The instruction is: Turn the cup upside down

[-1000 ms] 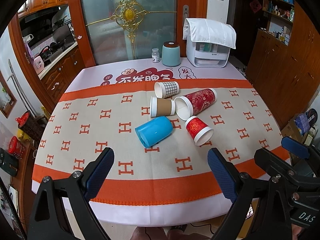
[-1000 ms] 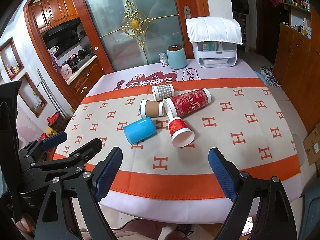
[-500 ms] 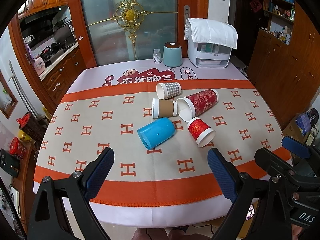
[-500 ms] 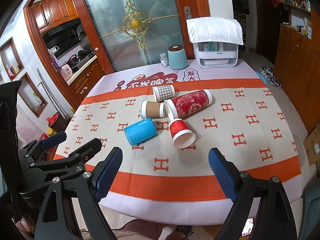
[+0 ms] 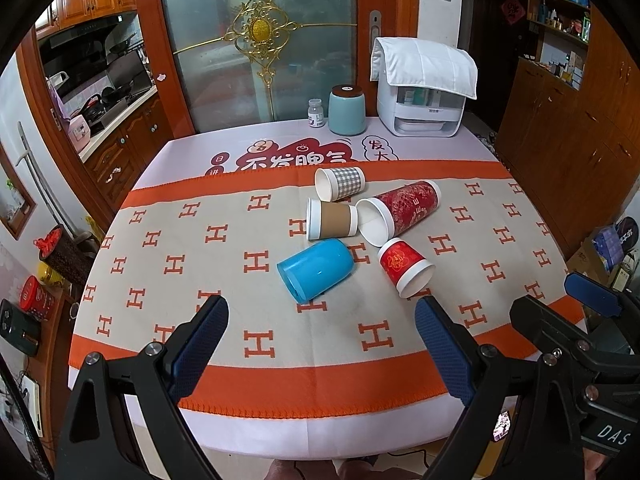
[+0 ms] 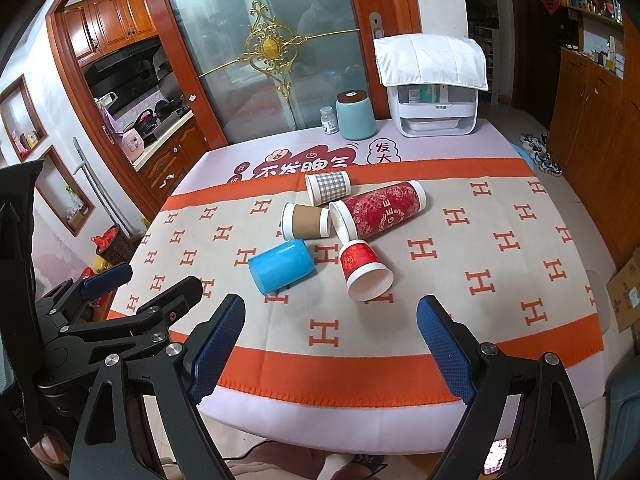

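I have both tools hanging over the near edge of the desk (image 5: 120, 240), which is covered by a beige cloth with orange H marks and orange bands. My left hand-held gripper (image 5: 320, 344) is spread wide with nothing between its blue pads, and my right hand-held gripper (image 6: 330, 344) is spread the same way, also empty. In the right wrist view I can see the left tool off to the side, above the near left corner of the desk.

Five cups lie on their sides in a cluster around the middle of the desk. The blue cup (image 5: 316, 269) is the nearest to me, its flat closed end turned toward the near left. Just to its right lies the small red cup (image 5: 404, 266), its white-rimmed mouth pointing toward the near edge; the two look close but I cannot tell whether they touch. Behind them the brown-sleeved cup (image 5: 332, 219) lies with its mouth toward the left, and its base sits against the mouth of the tall red cup (image 5: 400, 212), which stretches away toward the far right. The checked cup (image 5: 340, 183) lies farthest back, at the orange band.

Along the far edge stand a small white bottle (image 5: 315, 113), a teal canister (image 5: 347, 109) and a white appliance (image 5: 424, 108) draped with a white cloth (image 5: 424, 62).
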The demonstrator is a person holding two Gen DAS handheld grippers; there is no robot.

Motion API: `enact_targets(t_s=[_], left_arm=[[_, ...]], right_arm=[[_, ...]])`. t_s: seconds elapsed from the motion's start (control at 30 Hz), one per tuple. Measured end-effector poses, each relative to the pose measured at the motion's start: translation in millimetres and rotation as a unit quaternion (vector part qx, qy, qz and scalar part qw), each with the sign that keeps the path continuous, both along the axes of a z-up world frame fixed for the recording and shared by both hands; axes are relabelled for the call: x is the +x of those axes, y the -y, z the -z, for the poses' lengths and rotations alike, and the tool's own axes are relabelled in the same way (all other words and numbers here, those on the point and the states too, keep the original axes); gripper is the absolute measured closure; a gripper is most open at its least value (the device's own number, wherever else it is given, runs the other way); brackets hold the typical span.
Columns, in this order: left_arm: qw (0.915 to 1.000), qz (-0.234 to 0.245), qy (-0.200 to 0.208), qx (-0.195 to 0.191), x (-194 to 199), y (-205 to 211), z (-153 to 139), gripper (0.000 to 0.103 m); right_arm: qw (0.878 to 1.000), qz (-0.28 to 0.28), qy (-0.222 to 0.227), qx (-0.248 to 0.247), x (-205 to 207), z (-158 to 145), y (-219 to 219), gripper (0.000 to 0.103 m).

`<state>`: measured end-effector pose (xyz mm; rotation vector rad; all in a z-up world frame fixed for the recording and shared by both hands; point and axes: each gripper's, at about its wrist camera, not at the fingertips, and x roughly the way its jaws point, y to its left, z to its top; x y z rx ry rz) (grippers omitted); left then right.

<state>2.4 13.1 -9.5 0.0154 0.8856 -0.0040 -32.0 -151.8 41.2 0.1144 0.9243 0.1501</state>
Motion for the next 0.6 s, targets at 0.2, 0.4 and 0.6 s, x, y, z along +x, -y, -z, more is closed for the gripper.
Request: enact_targets(t_s=[0.2, 0.4, 0.6], left_arm=[[1.0, 0.0, 0.0, 0.001, 0.0, 2.4, 0.0, 0.009], [1.0, 0.001, -0.004, 0.005, 9.2, -9.2, 0.9, 0.009], [0.9998, 0.01, -0.013, 0.013, 24.4, -19.6, 3.0, 0.009]], right_arm=[[1.0, 0.0, -0.002, 0.001, 3.0, 0.6, -1.5, 0.014], [1.0, 0.001, -0.002, 0.002, 10.9, 3.7, -4.3, 0.014], [1.0, 0.005, -0.006, 0.007, 27.8, 12.9, -21.1, 0.014]])
